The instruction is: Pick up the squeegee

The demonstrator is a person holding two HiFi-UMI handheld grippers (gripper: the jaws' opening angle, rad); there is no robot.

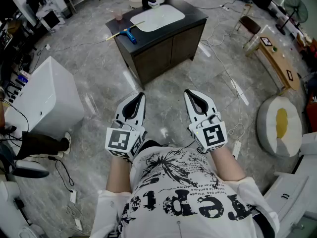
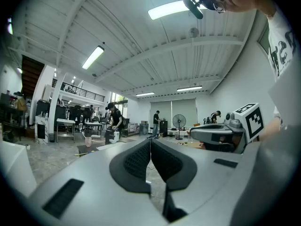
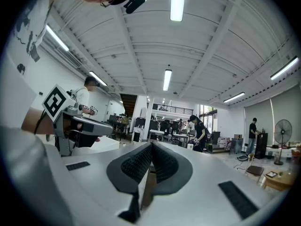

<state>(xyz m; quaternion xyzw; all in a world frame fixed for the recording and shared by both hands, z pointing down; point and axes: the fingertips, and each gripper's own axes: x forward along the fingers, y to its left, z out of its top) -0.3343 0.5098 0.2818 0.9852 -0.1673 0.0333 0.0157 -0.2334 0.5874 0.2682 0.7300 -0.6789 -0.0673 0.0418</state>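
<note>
Jaws were pressed together on nothing at both tools, left gripper [image 1: 140, 98] and right gripper [image 1: 188, 94], side by side. One squeegee [image 1: 130, 35] lay well ahead of them on one dark cabinet [image 1: 168, 51], just left of one white basin [image 1: 158, 18], with what looked like one pink cup [image 1: 118, 15] beyond.

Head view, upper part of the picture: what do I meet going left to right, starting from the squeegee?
squeegee on the left end of the dark cabinet → white sink basin → low wooden table at the far right
</note>
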